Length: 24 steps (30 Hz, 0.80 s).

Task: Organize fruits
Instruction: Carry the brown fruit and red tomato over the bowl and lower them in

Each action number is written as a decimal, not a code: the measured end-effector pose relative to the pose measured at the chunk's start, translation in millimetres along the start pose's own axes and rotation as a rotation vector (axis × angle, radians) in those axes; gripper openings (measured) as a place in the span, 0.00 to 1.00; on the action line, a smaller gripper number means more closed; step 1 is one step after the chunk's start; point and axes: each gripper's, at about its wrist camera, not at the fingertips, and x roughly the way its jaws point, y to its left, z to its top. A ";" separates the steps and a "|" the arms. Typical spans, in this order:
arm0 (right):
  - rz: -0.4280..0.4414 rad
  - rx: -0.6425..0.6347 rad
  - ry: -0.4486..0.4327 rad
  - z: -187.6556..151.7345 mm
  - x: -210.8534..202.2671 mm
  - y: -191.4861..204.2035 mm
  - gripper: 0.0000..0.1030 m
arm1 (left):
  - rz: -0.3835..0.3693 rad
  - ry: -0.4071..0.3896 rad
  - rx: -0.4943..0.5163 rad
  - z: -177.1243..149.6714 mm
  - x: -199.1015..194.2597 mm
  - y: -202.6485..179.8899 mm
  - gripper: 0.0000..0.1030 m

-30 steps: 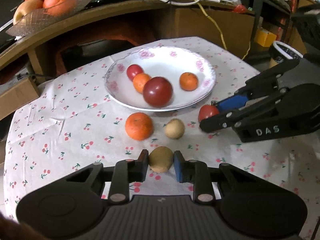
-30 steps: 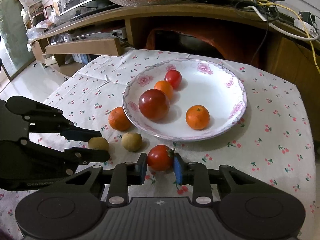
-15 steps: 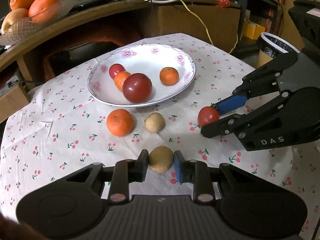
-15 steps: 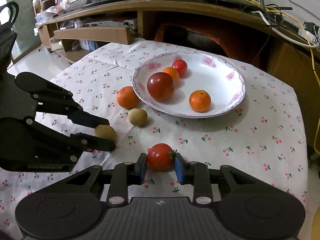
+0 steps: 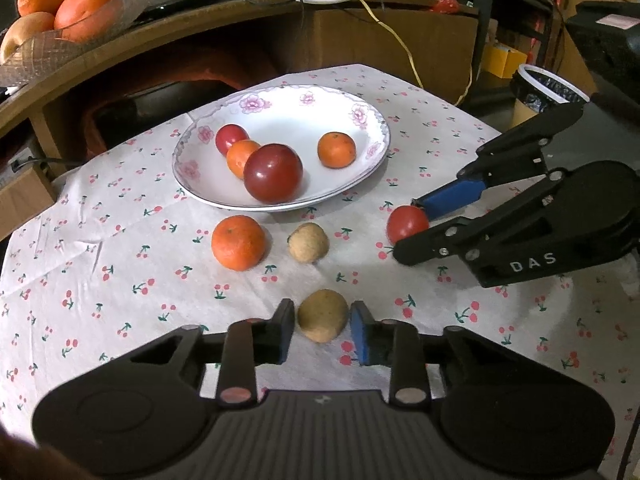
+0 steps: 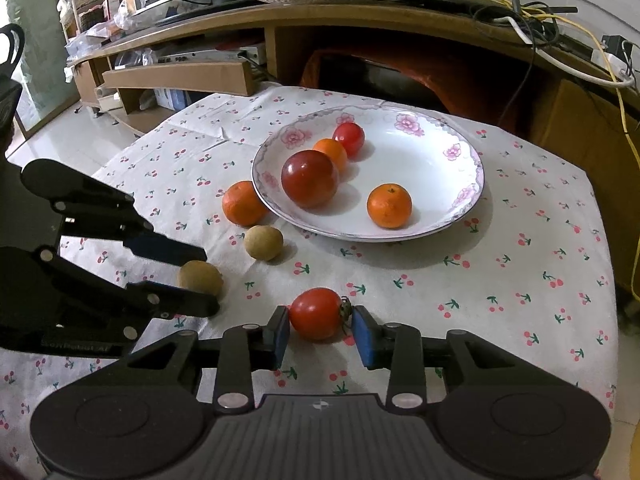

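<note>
My left gripper [image 5: 323,327] is open around a brown kiwi [image 5: 322,315] that lies on the cloth, with small gaps at both pads. My right gripper [image 6: 320,328] is open around a red tomato [image 6: 317,313] on the cloth; the tomato also shows in the left wrist view [image 5: 407,224]. A white flowered plate [image 5: 360,176] holds a big red apple [image 5: 273,173], two small oranges and a small red tomato. A loose orange [image 5: 238,242] and a second kiwi [image 5: 308,242] lie on the cloth in front of the plate.
The table has a white cherry-print cloth [image 5: 100,280]. A wooden desk [image 5: 160,40] stands behind with a glass dish of fruit [image 5: 52,4] and cables. A bin [image 5: 548,92] stands at the right.
Both grippers have opened slightly and their fruits now rest on the cloth. The view has drawn back a little from the plate.
</note>
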 end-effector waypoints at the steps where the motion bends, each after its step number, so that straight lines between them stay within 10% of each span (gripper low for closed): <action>1: -0.002 0.001 0.002 0.3 -0.2 0.2 0.31 | 0.001 0.004 0.006 0.6 -0.2 -1.4 0.31; 24: -0.031 0.053 -0.119 39.6 -22.8 -2.4 0.28 | 0.061 -0.124 -0.066 57.5 -6.7 14.0 0.31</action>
